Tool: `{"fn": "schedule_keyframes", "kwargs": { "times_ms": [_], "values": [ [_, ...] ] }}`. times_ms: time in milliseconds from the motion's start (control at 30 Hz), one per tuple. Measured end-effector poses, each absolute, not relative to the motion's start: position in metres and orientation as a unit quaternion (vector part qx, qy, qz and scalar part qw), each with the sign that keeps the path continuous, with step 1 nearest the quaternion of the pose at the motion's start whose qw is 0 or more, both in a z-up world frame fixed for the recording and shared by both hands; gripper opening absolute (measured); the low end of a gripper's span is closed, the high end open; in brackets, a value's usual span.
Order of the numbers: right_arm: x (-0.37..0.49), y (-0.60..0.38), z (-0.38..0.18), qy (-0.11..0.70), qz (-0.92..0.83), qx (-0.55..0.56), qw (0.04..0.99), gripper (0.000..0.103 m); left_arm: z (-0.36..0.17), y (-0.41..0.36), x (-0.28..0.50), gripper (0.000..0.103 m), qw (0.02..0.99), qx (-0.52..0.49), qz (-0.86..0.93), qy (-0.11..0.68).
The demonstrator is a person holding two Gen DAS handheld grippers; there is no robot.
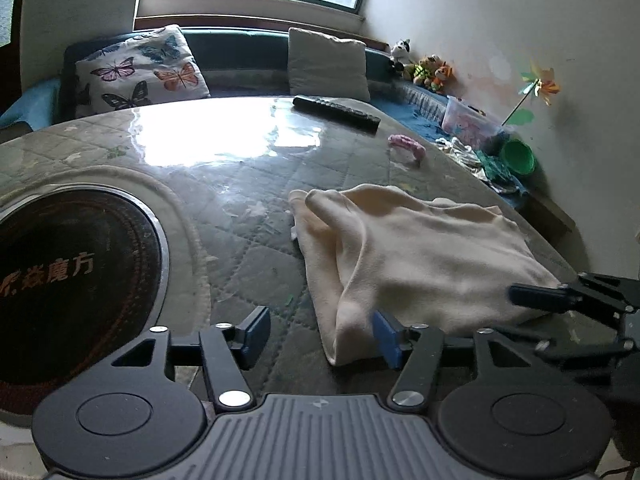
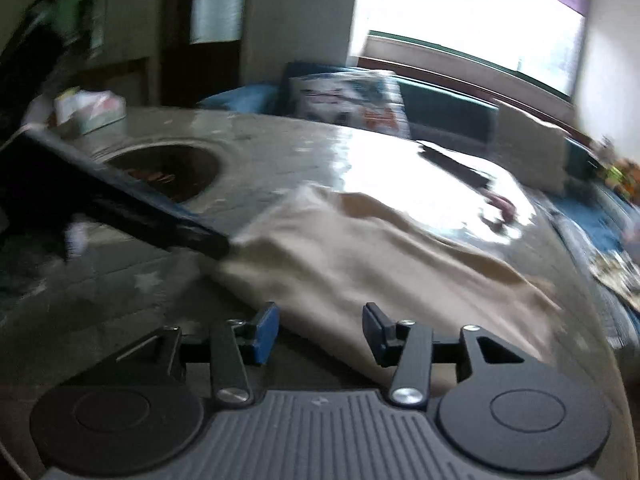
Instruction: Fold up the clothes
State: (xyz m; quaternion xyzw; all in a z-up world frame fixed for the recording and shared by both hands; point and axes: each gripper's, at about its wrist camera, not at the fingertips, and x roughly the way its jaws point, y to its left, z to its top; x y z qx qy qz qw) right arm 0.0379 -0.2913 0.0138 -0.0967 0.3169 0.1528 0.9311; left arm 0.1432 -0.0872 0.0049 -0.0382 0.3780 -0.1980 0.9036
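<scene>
A cream garment [image 1: 416,256] lies folded on the quilted table top, its folded edge running toward me. My left gripper [image 1: 320,336] is open just in front of the garment's near left corner, and its right blue pad rests beside the cloth edge without pinching it. In the right wrist view, which is blurred, my right gripper [image 2: 320,332] is open over the near edge of the garment [image 2: 360,256]; cloth lies between its fingers but the pads do not press on it. The left gripper's dark finger [image 2: 188,236] reaches in from the left there.
A round dark cooker plate [image 1: 72,280] is set into the table at left. A black remote [image 1: 336,112] and a pink band [image 1: 406,146] lie farther back. A green cup [image 1: 518,156] and a plastic box [image 1: 468,120] sit on the bench at right. A tissue box [image 2: 92,112] stands far left.
</scene>
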Motion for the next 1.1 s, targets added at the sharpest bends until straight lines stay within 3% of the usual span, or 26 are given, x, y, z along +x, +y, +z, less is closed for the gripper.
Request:
{"fn": "schedule_keyframes", "kwargs": {
  "times_ms": [533, 600, 667, 800, 867, 1100],
  "values": [
    [0.000, -0.379, 0.010, 0.324, 0.036, 0.025, 0.945, 0.058, 0.015, -0.097, 0.112, 0.103, 0.917, -0.017, -0.192, 0.348],
    [-0.004, -0.377, 0.011, 0.318, 0.036, 0.026, 0.947, 0.059, 0.015, -0.099, 0.110, 0.103, 0.917, -0.014, -0.192, 0.348],
    [-0.006, -0.375, 0.012, 0.315, 0.034, 0.029, 0.948, 0.069, 0.015, -0.101, 0.108, 0.103, 0.917, -0.013, -0.191, 0.350],
    [-0.012, -0.369, 0.012, 0.308, 0.035, 0.035, 0.950, 0.072, 0.014, -0.100, 0.102, 0.103, 0.919, -0.007, -0.185, 0.349],
    [-0.016, -0.365, 0.013, 0.304, 0.034, 0.033, 0.951, 0.082, 0.014, -0.100, 0.099, 0.103, 0.919, -0.005, -0.183, 0.348],
    [-0.029, -0.352, 0.016, 0.293, 0.033, 0.027, 0.955, 0.092, 0.015, -0.100, 0.085, 0.103, 0.922, 0.003, -0.180, 0.342]
  ]
}}
